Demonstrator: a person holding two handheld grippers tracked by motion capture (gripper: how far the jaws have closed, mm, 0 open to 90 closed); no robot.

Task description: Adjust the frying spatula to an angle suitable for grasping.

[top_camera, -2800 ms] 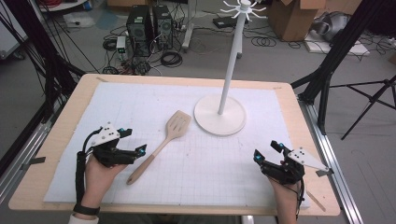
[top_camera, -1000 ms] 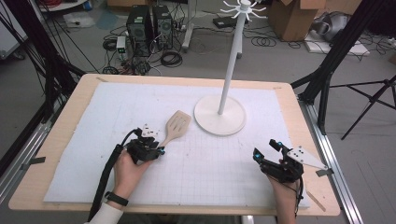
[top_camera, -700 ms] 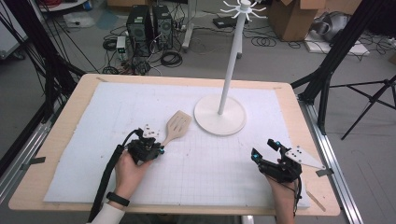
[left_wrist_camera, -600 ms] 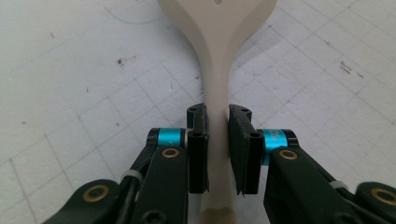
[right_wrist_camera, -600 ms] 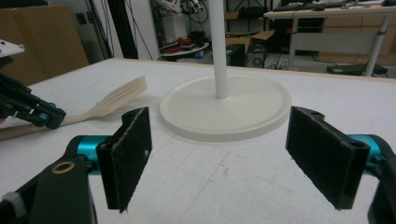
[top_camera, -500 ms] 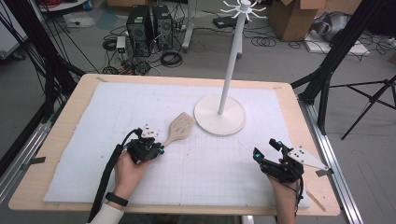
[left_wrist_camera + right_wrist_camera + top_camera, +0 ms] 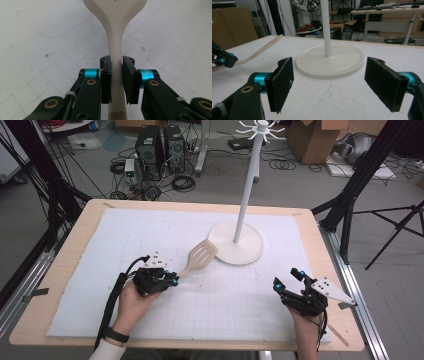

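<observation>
From the high view we see our left hand (image 7: 131,301) reaching in from the bottom edge, forearm angled up and to the right, carrying the left tool (image 7: 172,278) low over the white gridded mat (image 7: 125,235) of the worktop (image 7: 75,240). That tool grips the handle of a cream slotted spatula (image 7: 198,257), whose slotted blade points up and right, its tip just beside the round base of the white hook stand (image 7: 236,243). Our right hand (image 7: 306,330) rests near the bottom right corner of the mat, well apart from the spatula, with the right tool (image 7: 287,278) pointing up and left and its jaws spread wide, nothing between them.

In the left gripper view, the left tool (image 7: 116,75) has its two black pads pressed on either side of the narrow spatula (image 7: 114,32) neck. The handle runs straight up between them and widens into the blade at the top edge, over the mat (image 7: 45,40).

In the right gripper view, the right tool (image 7: 337,85) stands wide open over the mat (image 7: 332,100), looking toward the stand (image 7: 329,60), whose pole rises from the middle of its base. At the far left, the spatula (image 7: 259,51) handle slants upward off the surface, held in the left tool (image 7: 225,60).
</observation>
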